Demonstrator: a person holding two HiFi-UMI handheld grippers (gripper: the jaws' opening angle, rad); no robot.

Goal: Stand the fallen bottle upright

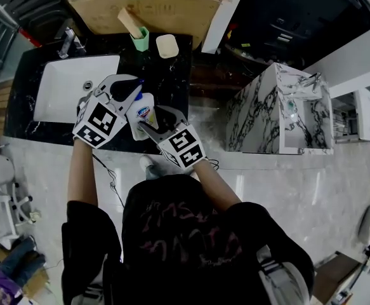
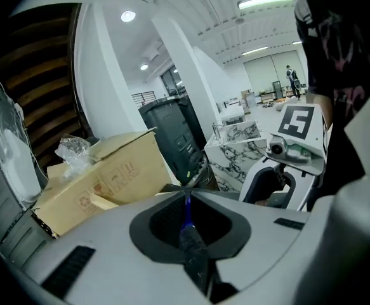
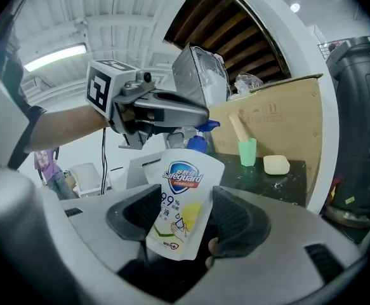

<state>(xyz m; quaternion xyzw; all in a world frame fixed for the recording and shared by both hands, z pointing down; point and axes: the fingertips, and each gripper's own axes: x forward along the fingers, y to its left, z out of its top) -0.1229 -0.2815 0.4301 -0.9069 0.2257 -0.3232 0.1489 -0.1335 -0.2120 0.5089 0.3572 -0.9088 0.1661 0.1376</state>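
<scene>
The Safeguard hand-wash bottle [image 3: 179, 202] sits tilted between the pads of the right gripper [image 3: 185, 216], which is closed on its body. The bottle's base points back toward that gripper, and its blue pump [image 3: 200, 134] points away, under the tip of the left gripper [image 3: 197, 115]. That gripper is pinched almost shut on the pump spout, which shows as a blue sliver [image 2: 186, 210] between its jaws.

To finish well, I would let the right gripper carry the weight and swing the base down. The left should only steer the top and let go last, since a pull on the thin spout could tip the bottle. Whether the base touches the black countertop [image 1: 172, 75] ahead of both grippers is unclear.

Both forearms reach forward and converge, with the marker cubes facing up. The washbasin [image 1: 70, 84] lies just left of the left gripper, while the green cup [image 1: 140, 40] and the soap bar [image 1: 167, 46] stand beyond the jaws
</scene>
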